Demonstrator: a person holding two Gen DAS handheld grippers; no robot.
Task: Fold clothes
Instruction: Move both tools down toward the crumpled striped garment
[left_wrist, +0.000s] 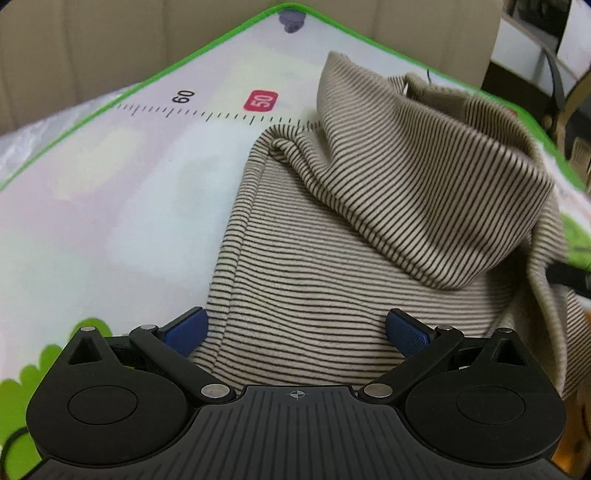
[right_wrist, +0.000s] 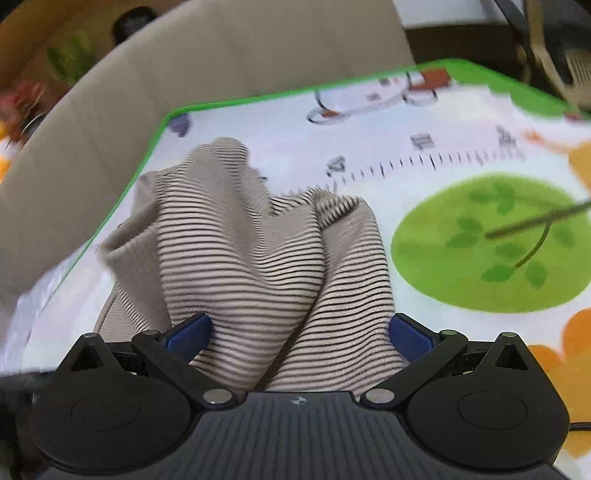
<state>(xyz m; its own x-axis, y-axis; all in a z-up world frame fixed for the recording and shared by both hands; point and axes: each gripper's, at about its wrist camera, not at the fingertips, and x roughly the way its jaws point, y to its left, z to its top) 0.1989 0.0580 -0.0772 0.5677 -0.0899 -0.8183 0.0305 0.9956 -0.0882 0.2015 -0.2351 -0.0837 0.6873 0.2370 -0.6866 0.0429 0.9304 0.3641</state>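
Your striped garment (left_wrist: 332, 258) lies bunched on a play mat (left_wrist: 110, 206) with a green border, a printed ruler (left_wrist: 207, 112) and cartoon trees. Beige upholstery (right_wrist: 207, 66) rises behind the mat. Your left gripper (left_wrist: 295, 332) has its jaws spread wide, cloth lying between them. Your right gripper (right_wrist: 299, 336) also stands wide, with folds of the garment (right_wrist: 258, 266) gathered between its jaws.

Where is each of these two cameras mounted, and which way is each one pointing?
Left wrist: rides on the left gripper, looking forward along its blue pads at the striped garment on the play mat; fingers wide apart.
Right wrist: rides on the right gripper, looking forward at bunched striped cloth between its spread fingers.
Shared: the garment and the green-edged mat.
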